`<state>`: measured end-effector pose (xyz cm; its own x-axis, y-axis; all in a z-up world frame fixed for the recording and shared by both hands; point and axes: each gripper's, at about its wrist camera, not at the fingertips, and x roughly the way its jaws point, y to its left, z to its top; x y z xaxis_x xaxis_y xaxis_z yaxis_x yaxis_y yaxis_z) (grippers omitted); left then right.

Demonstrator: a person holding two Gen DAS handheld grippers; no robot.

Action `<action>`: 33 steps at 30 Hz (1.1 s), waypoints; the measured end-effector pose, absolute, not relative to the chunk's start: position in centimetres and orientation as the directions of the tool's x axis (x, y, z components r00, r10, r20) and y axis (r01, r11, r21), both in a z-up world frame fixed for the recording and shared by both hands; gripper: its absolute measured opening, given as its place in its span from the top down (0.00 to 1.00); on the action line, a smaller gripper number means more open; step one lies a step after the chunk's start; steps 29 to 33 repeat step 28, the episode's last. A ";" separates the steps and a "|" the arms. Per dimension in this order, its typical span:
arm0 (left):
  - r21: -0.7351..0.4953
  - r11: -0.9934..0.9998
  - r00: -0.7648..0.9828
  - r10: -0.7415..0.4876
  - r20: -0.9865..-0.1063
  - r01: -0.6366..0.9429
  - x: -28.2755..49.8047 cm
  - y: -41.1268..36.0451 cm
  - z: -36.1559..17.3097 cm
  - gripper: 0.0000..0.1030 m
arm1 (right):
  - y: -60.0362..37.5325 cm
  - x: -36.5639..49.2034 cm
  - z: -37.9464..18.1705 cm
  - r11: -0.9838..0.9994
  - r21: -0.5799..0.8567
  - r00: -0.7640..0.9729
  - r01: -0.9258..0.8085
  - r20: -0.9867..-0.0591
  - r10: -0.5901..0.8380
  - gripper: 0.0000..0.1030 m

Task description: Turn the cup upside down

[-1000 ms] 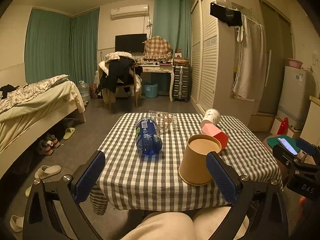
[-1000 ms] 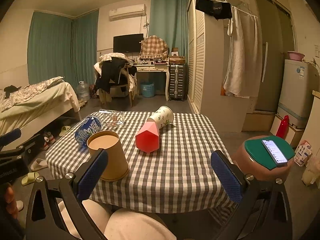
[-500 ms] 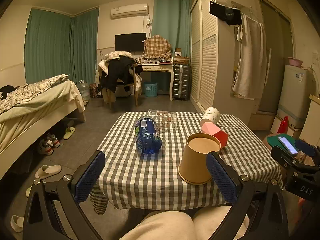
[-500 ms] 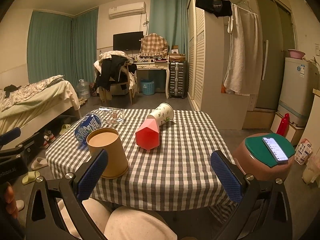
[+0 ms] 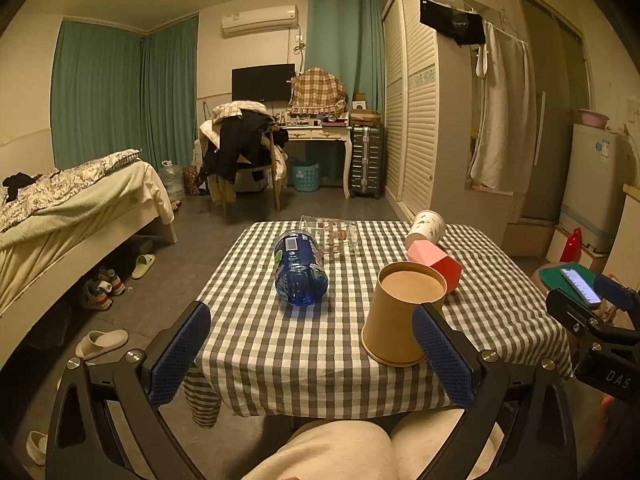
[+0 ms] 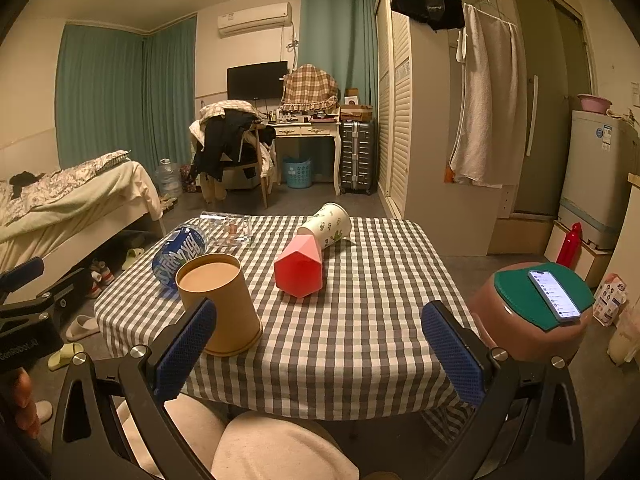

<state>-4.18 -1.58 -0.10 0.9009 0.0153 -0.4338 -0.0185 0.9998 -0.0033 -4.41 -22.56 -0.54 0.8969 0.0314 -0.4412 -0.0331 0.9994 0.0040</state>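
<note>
The brown paper cup stands base-up near the front edge of the tabletop, wide rim down on the checked cloth, just ahead of both your tongs and touching neither. Your left gripper is spread wide and holds nothing, the cup just beyond its right pad; your right gripper is equally wide and holds nothing, the cup just beyond its left pad. Farther out lie a blue bottle on its side mid-table, a red box beside the cup, and a patterned cup and a clear tumbler tipped over along the far edge.
</note>
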 end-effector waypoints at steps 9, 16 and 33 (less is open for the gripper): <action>-0.001 1.000 0.900 0.018 -0.435 -0.021 -4.1 -1.5 -0.1 0.00 | -22.4 -4.5 -0.7 0.999 0.001 0.896 -0.034 -0.442 0.031 0.00; -0.002 1.000 0.900 0.016 -0.436 -0.019 -4.1 -1.5 -0.1 0.00 | -22.4 -4.5 -0.7 0.999 0.000 0.896 -0.036 -0.443 0.032 0.00; -0.005 1.000 0.896 0.023 -0.443 -0.028 -4.0 -1.3 -0.1 0.00 | -22.3 -4.1 -0.9 0.999 -0.005 0.890 -0.041 -0.456 0.034 0.00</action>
